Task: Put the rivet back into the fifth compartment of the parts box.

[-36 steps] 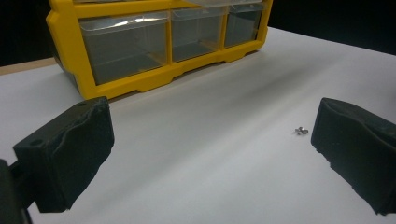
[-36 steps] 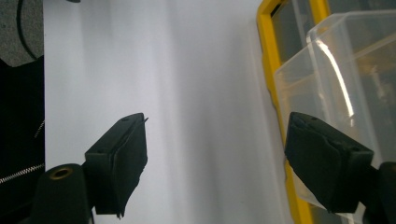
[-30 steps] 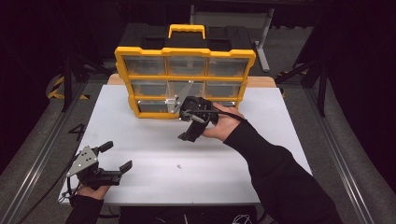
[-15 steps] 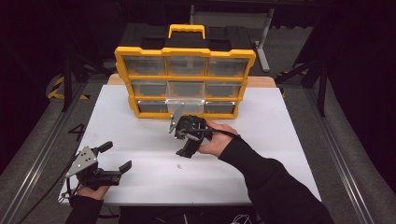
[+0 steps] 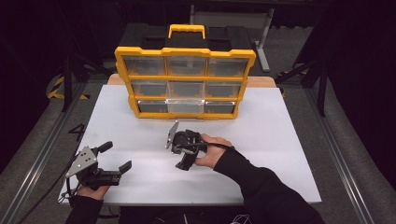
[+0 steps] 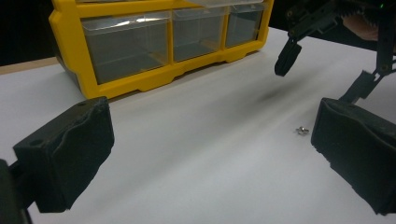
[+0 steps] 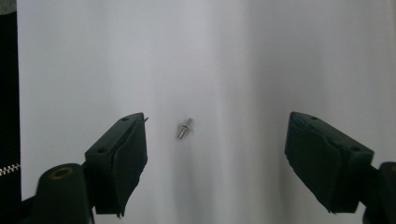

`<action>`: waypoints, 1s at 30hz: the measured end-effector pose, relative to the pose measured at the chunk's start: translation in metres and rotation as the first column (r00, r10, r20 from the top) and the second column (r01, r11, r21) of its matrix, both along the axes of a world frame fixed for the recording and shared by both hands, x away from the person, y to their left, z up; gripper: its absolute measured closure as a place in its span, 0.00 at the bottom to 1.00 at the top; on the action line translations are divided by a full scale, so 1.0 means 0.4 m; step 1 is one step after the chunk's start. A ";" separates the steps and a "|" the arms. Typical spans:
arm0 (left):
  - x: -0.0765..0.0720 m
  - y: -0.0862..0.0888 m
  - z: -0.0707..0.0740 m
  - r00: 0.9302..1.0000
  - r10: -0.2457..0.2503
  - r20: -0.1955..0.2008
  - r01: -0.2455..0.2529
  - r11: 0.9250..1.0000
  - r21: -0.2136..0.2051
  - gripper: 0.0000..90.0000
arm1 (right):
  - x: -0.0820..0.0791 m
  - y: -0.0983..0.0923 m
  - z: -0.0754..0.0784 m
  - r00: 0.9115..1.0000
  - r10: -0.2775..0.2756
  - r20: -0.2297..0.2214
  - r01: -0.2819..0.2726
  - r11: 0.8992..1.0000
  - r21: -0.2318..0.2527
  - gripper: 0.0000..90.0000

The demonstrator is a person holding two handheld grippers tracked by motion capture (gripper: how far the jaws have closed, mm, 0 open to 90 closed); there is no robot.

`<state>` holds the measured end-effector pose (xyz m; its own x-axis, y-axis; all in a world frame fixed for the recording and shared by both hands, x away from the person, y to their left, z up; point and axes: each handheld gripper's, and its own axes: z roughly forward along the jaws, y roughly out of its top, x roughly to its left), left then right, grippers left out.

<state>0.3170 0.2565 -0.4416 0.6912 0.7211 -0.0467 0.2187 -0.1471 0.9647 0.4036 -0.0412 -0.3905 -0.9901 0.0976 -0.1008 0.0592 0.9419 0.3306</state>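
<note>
Right hand-held gripper [image 7: 215,154] open, small silver screw [image 7: 185,128] lying flat

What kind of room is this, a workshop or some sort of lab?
Probably a lab or recording bench rather than a working shop: a plain white table among dark stands, a yellow parts organizer with clear drawers, one small screw, and a person holding a gripper in each hand.

Black long sleeve [image 5: 261,179], black hand-held gripper [image 5: 183,156] with grey three-cornered plate [image 5: 173,134], thick black foam-like pads [image 7: 123,156]
</note>
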 end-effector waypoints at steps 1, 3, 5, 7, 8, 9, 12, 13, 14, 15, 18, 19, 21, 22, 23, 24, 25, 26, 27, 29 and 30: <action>0.000 0.000 0.000 1.000 0.000 0.000 0.000 1.000 0.000 0.00 | -0.002 0.002 -0.008 1.000 0.000 -0.008 0.000 1.000 -0.005 0.24; 0.001 -0.001 0.000 1.000 -0.001 0.003 0.001 1.000 0.002 0.00 | -0.005 0.006 -0.024 1.000 -0.005 -0.022 0.004 1.000 -0.014 0.24; 0.002 -0.001 0.000 1.000 -0.001 0.003 0.001 1.000 0.003 0.00 | -0.006 0.009 -0.036 1.000 0.001 -0.030 -0.001 1.000 -0.024 0.25; 0.002 -0.002 0.000 1.000 -0.002 0.003 0.002 1.000 0.003 0.00 | -0.008 0.012 -0.051 0.999 0.004 -0.040 -0.005 0.999 -0.035 0.30; 0.002 -0.002 0.000 1.000 -0.002 0.003 0.002 1.000 0.003 0.00 | -0.007 0.014 -0.057 0.999 0.011 -0.044 -0.013 0.999 -0.040 0.33; 0.002 -0.001 0.000 1.000 -0.002 0.003 0.002 1.000 0.003 0.00 | -0.007 0.015 -0.062 0.999 0.013 -0.052 -0.015 0.999 -0.041 0.37; 0.002 -0.001 0.000 1.000 -0.002 0.003 0.002 1.000 0.003 0.00 | -0.007 0.019 -0.073 0.998 0.021 -0.063 -0.025 0.998 -0.052 0.46; 0.002 -0.001 0.000 1.000 -0.002 0.003 0.002 1.000 0.003 0.00 | -0.007 0.021 -0.076 0.997 0.023 -0.068 -0.027 0.998 -0.053 0.49; 0.002 -0.001 0.000 1.000 -0.002 0.003 0.002 1.000 0.003 0.00 | -0.007 0.023 -0.078 0.997 0.024 -0.073 -0.028 0.998 -0.065 0.51; 0.001 -0.001 0.000 1.000 -0.001 0.003 0.001 1.000 0.003 0.00 | -0.006 0.026 -0.081 0.997 0.024 -0.068 -0.028 0.997 -0.068 0.56; 0.001 -0.001 -0.001 1.000 -0.002 0.003 0.002 1.000 0.003 0.00 | -0.008 0.031 -0.086 0.997 0.030 -0.078 -0.035 0.997 -0.075 0.68; 0.001 0.000 -0.001 1.000 -0.001 0.003 0.001 1.000 0.003 0.00 | -0.008 0.033 -0.088 0.996 0.029 -0.082 -0.035 0.997 -0.073 0.72; 0.001 0.000 -0.001 1.000 -0.001 0.003 0.001 1.000 0.003 0.00 | -0.009 0.035 -0.087 0.994 0.030 -0.101 -0.038 0.996 -0.079 0.81; 0.001 0.000 -0.001 1.000 -0.001 0.003 0.001 1.000 0.003 0.00 | -0.009 0.035 -0.087 0.994 0.030 -0.101 -0.038 0.996 -0.079 0.81; 0.002 -0.001 -0.001 1.000 -0.002 0.002 0.002 1.000 0.003 0.00 | -0.009 0.036 -0.086 0.994 0.036 -0.100 -0.044 0.995 -0.085 0.85; 0.002 -0.001 -0.001 1.000 -0.002 0.003 0.002 1.000 0.003 0.00 | -0.010 0.037 -0.086 0.994 0.044 -0.099 -0.053 0.995 -0.087 0.89; 0.002 -0.001 0.000 1.000 -0.002 0.003 0.002 1.000 0.004 0.00 | -0.011 0.038 -0.086 0.994 0.050 -0.097 -0.059 0.994 -0.091 0.91; 0.001 -0.001 0.000 1.000 -0.003 0.003 0.003 1.000 0.004 0.00 | -0.012 0.039 -0.086 0.994 0.051 -0.095 -0.060 0.994 -0.092 0.91; 0.001 -0.001 0.000 1.000 -0.002 0.004 0.002 1.000 0.004 0.00 | -0.012 0.040 -0.085 0.994 0.052 -0.094 -0.061 0.993 -0.097 0.91; 0.002 -0.001 0.000 1.000 -0.002 0.003 0.002 1.000 0.003 0.00 | -0.013 0.039 -0.081 0.994 0.049 -0.097 -0.059 0.993 -0.099 0.91; 0.002 -0.001 0.000 1.000 -0.002 0.003 0.002 1.000 0.003 0.00 | -0.013 0.038 -0.076 0.994 0.050 -0.095 -0.058 0.994 -0.088 0.91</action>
<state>0.3177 0.2563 -0.4418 0.6927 0.7199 -0.0425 0.2157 -0.1505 0.9648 0.3984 -0.0261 -0.4211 -0.9991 0.0386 -0.0149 0.0339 0.9703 0.2393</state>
